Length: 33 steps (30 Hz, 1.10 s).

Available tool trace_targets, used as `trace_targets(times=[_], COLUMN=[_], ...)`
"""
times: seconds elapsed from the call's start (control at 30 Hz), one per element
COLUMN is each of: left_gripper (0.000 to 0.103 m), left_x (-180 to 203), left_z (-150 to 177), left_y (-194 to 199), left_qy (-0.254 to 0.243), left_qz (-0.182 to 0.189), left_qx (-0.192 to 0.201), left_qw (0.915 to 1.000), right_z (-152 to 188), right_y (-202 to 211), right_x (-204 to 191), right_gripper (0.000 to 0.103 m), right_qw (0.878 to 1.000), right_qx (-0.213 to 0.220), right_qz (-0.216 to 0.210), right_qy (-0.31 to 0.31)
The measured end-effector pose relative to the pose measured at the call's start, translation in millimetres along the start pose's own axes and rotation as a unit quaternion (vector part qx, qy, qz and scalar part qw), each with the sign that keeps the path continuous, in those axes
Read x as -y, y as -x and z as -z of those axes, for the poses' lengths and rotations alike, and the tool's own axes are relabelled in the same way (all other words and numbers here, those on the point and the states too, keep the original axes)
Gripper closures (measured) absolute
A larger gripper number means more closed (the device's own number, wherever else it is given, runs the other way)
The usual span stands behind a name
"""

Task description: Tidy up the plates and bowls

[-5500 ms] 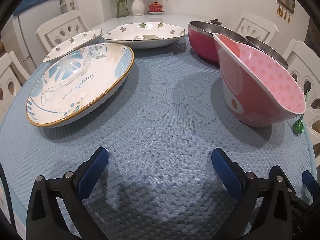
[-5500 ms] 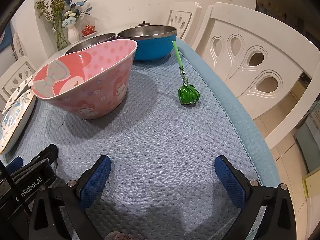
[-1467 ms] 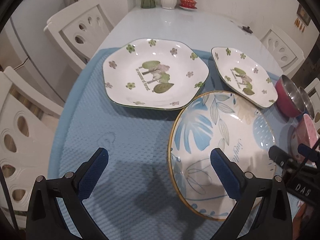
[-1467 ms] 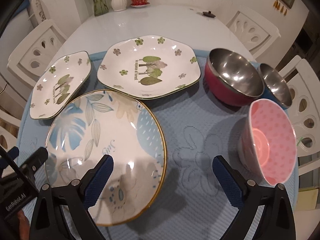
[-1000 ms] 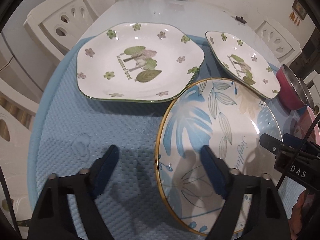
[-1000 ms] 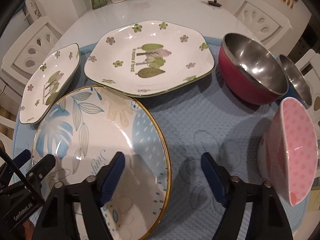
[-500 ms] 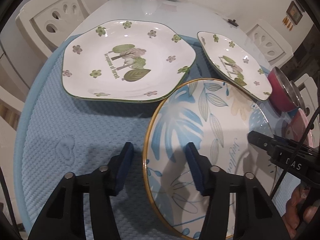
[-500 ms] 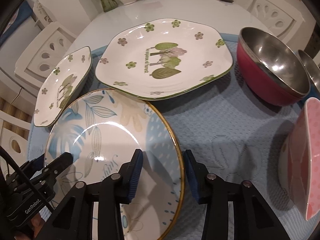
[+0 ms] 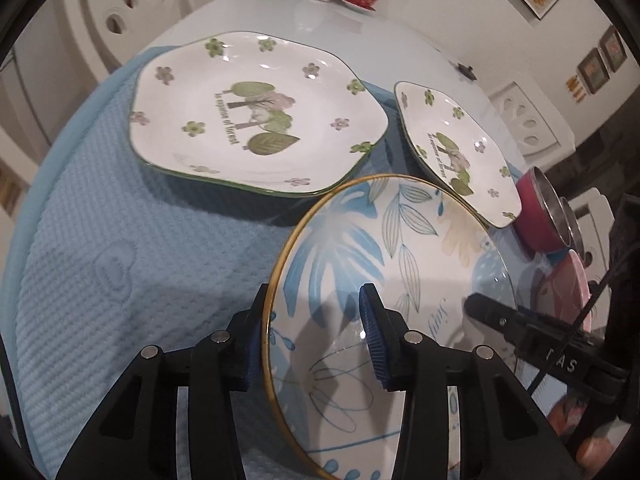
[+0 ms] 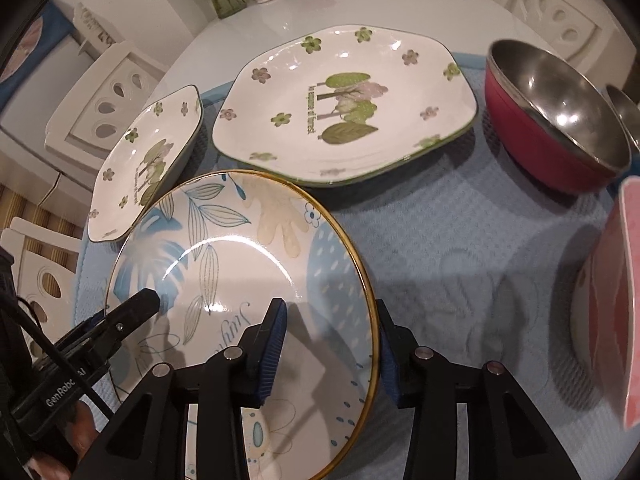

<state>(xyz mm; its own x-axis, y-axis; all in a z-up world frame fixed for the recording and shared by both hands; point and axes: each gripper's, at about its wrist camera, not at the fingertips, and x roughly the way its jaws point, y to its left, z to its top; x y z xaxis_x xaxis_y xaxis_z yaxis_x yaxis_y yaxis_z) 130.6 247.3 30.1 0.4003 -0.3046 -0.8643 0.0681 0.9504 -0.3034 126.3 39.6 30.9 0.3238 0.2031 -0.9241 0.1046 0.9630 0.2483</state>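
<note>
— Where's the plate (image 10: 240, 280)?
— On the mat (image 10: 440, 248), nearest you. Both your claws just narrowed across its rim: right claw (image 10: 328, 340) pinches it, left claw (image 9: 312, 332) I can't tell.
— Handling?
— Glazed, slippery, breakable; hold opposite rims.

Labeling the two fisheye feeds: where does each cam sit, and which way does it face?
Left wrist: on the left gripper, looking steeply down at the blue plate's left rim; jaws straddle the rim; right gripper at right.
Right wrist: on the right gripper, looking steeply down at the blue plate's right rim; jaws straddle it; left gripper and fingers at lower left.
Shared: blue plate, both flower plates, red bowl, pink bowl, mat.
</note>
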Motion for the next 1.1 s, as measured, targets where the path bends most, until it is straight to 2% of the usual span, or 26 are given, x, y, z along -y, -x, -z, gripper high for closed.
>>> trace_targets(times=[0.2, 0.27, 0.33, 0.47, 0.63, 0.83, 1.1], left_gripper=[0.063, 0.057, 0.056, 0.056, 0.056, 0.056, 0.057], left_x=[-8.3, -9.8, -12.2, -30.4, -55.1, -81.7, -87.4], left_z=[11.2, 14.7, 19.1, 29.9, 52.9, 75.3, 77.2], left_y=[20.7, 32.0, 43.2, 62.2, 82.1, 89.8, 75.7], left_qy=[0.022, 0.021, 0.023, 0.045, 0.058, 0.072, 0.056], left_qz=[-0.002, -0.008, -0.023, -0.032, -0.053, -0.068, -0.062], left_qx=[0.008, 0.014, 0.021, 0.024, 0.019, 0.011, 0.012], left_qw=[0.9997, 0.9996, 0.9992, 0.9981, 0.9967, 0.9950, 0.9964], right_z=[16.4, 21.6, 26.3, 36.6, 61.9, 96.1, 106.5], right_y=[8.0, 12.4, 17.7, 27.3, 22.6, 13.1, 11.0], right_x=[-11.9, -18.8, -28.6, -53.0, -79.8, -105.0, -112.5], right_gripper=[0.060, 0.060, 0.060, 0.060, 0.060, 0.060, 0.061], right_qw=[1.000, 1.000, 1.000, 0.999, 0.998, 0.994, 0.994], right_qx=[-0.015, -0.018, -0.020, -0.022, -0.047, -0.075, -0.064], right_qz=[0.001, -0.002, -0.007, -0.009, -0.020, -0.022, 0.005], right_qy=[-0.003, 0.000, 0.003, 0.022, 0.047, 0.080, 0.086])
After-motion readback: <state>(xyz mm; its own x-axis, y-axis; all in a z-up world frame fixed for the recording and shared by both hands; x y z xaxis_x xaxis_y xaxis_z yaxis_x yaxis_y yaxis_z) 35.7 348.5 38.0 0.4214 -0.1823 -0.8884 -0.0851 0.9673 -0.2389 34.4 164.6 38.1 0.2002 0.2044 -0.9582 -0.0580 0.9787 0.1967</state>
